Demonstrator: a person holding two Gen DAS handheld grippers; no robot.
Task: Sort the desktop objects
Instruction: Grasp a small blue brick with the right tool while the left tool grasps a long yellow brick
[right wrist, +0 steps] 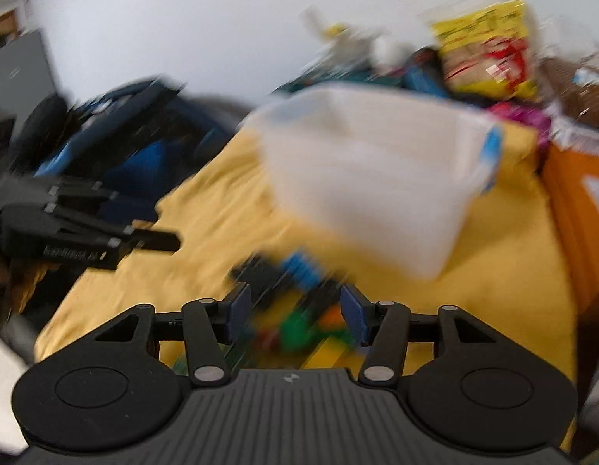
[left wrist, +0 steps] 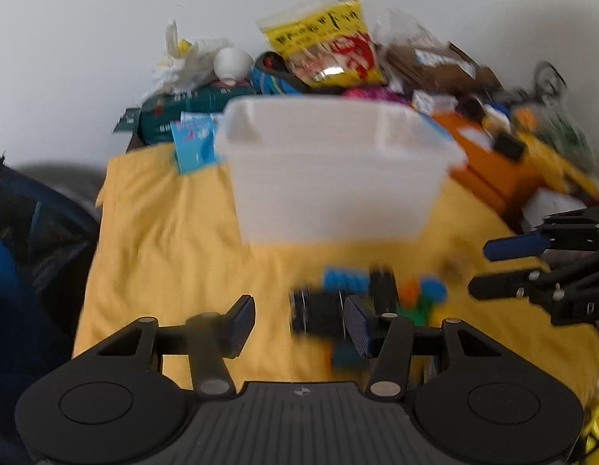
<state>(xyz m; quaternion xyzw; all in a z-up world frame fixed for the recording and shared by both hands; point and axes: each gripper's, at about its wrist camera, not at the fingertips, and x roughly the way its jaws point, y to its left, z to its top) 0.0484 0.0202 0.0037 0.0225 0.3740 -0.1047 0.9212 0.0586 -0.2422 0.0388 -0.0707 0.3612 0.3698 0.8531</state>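
Both shots are pretty smeared, so finer detail can't be made out. The left tool (left wrist: 299, 323) is seen with its pads spread wide and nothing pinched between them; a blurry black block (left wrist: 317, 312) sits just past its right pad, on the yellow cloth (left wrist: 164, 240) that covers the table. Ahead of that tool, a translucent white plastic bin (left wrist: 338, 166) is parked on the cloth. Off to its right, the right tool (left wrist: 505, 267) is seen coming in sideways, fingers clearly apart.

From the right wrist view, the right tool (right wrist: 295, 316) is likewise held wide open and empty, with a jumble of small toy blocks (right wrist: 299, 310) (blue, black, green, orange, red bits) lying between and just beyond its pads; whether anything is touched can't be told through the blur. The same bin (right wrist: 377, 178) is found ahead and slightly right. The left tool (right wrist: 105, 228) is spotted at the far left, open. Behind the bin, a yellow snack bag (left wrist: 326, 42) is propped among the clutter along the wall, and an orange box (left wrist: 493, 162) is at the right.
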